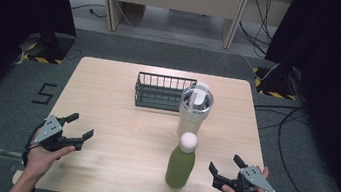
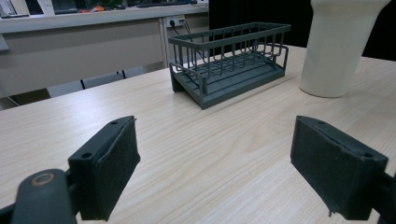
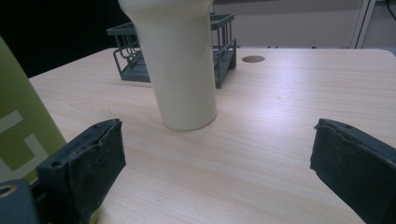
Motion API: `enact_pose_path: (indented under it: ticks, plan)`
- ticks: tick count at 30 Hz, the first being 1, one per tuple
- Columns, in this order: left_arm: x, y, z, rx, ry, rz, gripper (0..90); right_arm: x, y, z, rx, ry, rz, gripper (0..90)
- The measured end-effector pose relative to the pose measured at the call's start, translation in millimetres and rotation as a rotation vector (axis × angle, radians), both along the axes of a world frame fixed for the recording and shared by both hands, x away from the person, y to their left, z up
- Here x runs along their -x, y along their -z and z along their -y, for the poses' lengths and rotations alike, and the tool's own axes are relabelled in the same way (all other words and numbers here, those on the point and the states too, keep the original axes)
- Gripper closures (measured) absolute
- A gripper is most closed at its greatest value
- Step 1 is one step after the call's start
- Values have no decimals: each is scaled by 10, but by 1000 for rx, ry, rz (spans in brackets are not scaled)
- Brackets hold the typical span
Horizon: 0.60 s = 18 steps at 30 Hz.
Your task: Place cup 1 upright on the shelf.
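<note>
Green bottle (image 1: 180, 166) beside the wide-open right tongs (image 1: 227, 168) looks tall enough to topple if nudged; left tongs (image 1: 74, 127) gape too

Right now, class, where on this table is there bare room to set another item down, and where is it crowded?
Free: the left half of the table, between the left hand-held gripper and the wire rack; also the right strip beside the cream tumbler. Crowded: the centre, where rack, tumbler and green bottle line up closely.

Green bottle (image 1: 180, 165) (white round cap), upright, table's near edge
</note>
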<state>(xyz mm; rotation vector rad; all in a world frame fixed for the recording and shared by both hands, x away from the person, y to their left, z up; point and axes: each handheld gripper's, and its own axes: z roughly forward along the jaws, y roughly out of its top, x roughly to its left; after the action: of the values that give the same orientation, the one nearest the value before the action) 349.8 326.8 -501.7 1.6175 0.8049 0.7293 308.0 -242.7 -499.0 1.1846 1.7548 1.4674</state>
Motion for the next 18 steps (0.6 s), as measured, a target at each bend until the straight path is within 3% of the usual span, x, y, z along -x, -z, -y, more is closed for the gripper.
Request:
enact_pose_path:
  ticks: [10,18]
  plan:
    - [-8,8,8,1,-8,9,145,-109,-81,-28,7,-24,11,23]
    - [-21,14,13,-4,-8,7,145,-312,-168,-132,11,-54,25,23]
